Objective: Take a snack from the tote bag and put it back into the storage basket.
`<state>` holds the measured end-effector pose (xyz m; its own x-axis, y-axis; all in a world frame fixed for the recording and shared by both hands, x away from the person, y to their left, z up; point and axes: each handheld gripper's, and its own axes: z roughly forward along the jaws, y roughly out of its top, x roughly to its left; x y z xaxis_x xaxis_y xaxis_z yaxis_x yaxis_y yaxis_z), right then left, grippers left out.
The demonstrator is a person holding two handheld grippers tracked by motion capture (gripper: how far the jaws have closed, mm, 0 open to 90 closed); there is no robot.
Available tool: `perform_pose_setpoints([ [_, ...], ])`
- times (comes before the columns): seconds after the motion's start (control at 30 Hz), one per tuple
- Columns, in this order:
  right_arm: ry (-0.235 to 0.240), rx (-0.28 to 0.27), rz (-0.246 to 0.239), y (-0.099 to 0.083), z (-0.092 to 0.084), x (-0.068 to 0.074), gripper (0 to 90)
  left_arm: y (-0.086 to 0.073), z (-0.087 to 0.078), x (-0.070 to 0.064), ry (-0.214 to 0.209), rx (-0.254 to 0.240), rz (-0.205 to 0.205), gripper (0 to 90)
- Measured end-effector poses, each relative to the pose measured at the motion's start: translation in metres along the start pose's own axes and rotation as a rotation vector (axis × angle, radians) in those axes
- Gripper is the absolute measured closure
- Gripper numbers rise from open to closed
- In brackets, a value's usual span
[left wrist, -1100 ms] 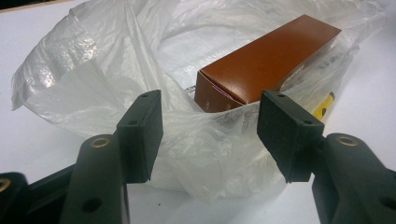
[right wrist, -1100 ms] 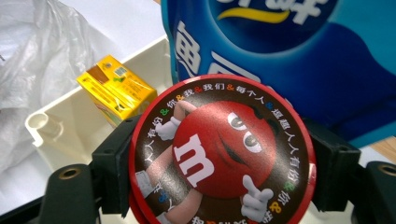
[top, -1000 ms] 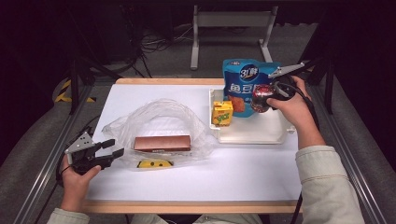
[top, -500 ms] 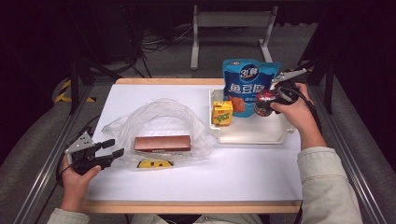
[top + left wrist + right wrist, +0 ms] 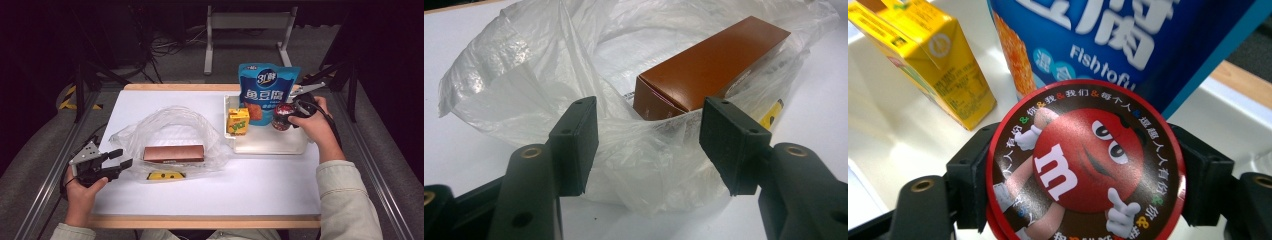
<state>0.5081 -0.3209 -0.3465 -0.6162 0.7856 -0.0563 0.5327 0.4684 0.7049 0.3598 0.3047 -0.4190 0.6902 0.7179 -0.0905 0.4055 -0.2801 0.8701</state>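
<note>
Candy tin (image 5: 1087, 165) sat clamped in my right gripper (image 5: 1088, 185), its body hidden beneath the lid; my left gripper (image 5: 649, 145) stood open near the plastic bag (image 5: 574, 75).

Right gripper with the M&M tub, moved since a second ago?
Yes. The right gripper carried the M&M tub down, from against the blue pouch toward the white tray.

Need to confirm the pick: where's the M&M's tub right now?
The M&M's tub sits gripped in the right hand-held gripper, over the white tray, beside the blue fish tofu bag.
</note>
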Motion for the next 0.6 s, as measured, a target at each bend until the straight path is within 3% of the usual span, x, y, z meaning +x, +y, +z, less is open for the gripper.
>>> perform_pose_setpoints([
  [0.6, -0.006, 0.038, 0.014, -0.018, 0.021, -0.004, 25.3, 0.0, 0.0, 0.0, -0.002, 0.001, -0.001, 41.3],
])
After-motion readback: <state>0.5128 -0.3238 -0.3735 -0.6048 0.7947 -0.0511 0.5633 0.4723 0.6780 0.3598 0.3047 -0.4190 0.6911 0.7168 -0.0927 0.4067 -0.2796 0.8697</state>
